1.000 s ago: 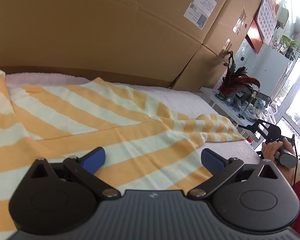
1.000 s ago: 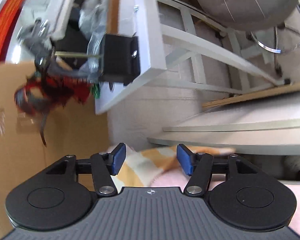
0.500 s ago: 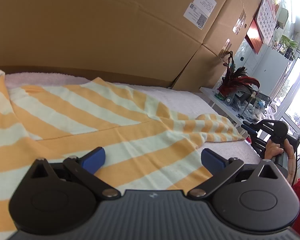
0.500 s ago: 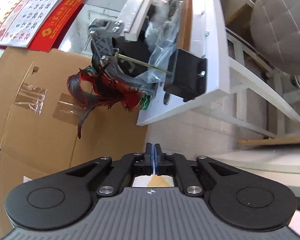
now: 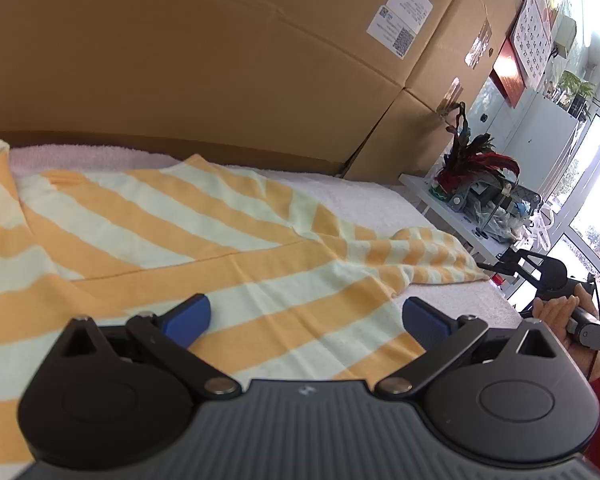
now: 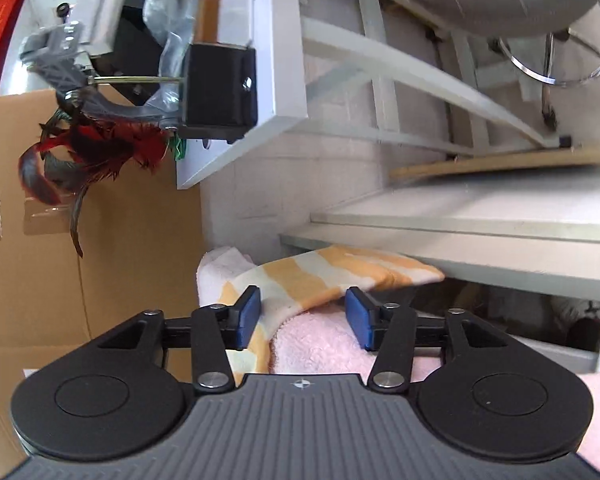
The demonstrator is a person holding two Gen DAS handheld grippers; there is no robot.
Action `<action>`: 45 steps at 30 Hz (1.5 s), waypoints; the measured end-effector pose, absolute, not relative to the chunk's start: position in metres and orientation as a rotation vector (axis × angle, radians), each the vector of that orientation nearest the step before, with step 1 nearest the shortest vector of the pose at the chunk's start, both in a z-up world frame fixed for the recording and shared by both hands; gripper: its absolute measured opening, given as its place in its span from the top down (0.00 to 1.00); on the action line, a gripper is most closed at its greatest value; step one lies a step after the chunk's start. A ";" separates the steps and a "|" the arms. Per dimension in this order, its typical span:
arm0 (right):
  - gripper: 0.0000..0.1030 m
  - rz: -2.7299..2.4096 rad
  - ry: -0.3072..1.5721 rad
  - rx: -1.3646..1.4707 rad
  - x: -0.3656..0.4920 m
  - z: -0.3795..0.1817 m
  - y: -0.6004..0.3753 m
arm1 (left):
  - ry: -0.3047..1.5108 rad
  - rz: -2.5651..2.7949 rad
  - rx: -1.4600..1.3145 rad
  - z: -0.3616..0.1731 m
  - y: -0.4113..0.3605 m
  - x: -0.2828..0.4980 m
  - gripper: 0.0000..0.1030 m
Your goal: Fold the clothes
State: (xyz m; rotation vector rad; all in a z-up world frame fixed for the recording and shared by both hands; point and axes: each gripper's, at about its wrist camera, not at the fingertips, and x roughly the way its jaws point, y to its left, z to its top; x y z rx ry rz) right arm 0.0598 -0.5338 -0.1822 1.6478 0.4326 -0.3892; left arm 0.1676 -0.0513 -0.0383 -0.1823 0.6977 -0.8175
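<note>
Left gripper (image 5: 306, 314): jaws wide apart, hovering low over the shirt (image 5: 188, 240), holding nothing. The shirt, orange and pale striped, lies spread on a pink towel (image 5: 364, 204) in front of the boxes (image 5: 220, 60). One layer seems to lie over another along a diagonal edge, but we cannot tell whether that is a fold or a sleeve.

Further right, the sleeve end (image 5: 436, 256) sits bunched near the towel's edge. The right gripper (image 6: 302, 316) points at it from the side, jaws apart with the striped tip (image 6: 340, 272) between and just ahead of them. No cloth is clamped. A hand (image 5: 556, 310) holds the handle.

Risks from here, as we judge them:
- The sleeve tip overhangs the towel's edge. A shallow bite could catch one layer only, or the towel with it, and drag the pad.
- Bunched cloth may slip out when lifted, since the knit looks soft and loose.
- The left jaws are clear of the body. If the right pulls without the left pinning, the whole shirt could slide and lose its spread.
</note>
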 end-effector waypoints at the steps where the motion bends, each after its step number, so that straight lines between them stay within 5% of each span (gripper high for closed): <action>1: 0.44 -0.384 0.417 1.679 0.062 -0.187 -0.534 | 0.698 -0.819 -0.186 -0.038 -0.051 0.168 0.01; 5: 0.50 -0.337 0.338 1.785 0.075 -0.211 -0.532 | 0.698 -0.825 -0.197 -0.039 -0.050 0.168 0.01; 7: 0.78 -0.313 0.261 1.797 0.075 -0.212 -0.532 | 0.699 -0.827 -0.200 -0.039 -0.050 0.169 0.01; 9: 0.95 -0.323 0.179 1.678 0.070 -0.198 -0.531 | 0.699 -0.829 -0.203 -0.039 -0.050 0.169 0.01; 19: 0.95 -0.326 0.119 1.194 0.071 -0.134 -0.510 | 0.701 -0.838 -0.233 -0.038 -0.047 0.171 0.01; 30: 0.93 -0.111 0.194 0.387 0.139 -0.031 -0.365 | 0.590 -0.797 -0.459 -0.017 0.000 0.176 0.01; 41: 0.92 0.215 0.376 -0.048 0.167 -0.053 -0.198 | 0.546 -0.506 -0.604 -0.014 0.049 0.194 0.01; 44: 0.83 0.288 0.450 -0.122 0.160 -0.064 -0.180 | 0.560 -0.453 -0.644 -0.017 0.058 0.198 0.01; 45: 0.72 0.320 0.485 -0.146 0.156 -0.067 -0.177 | 0.571 -0.448 -0.656 -0.018 0.060 0.200 0.01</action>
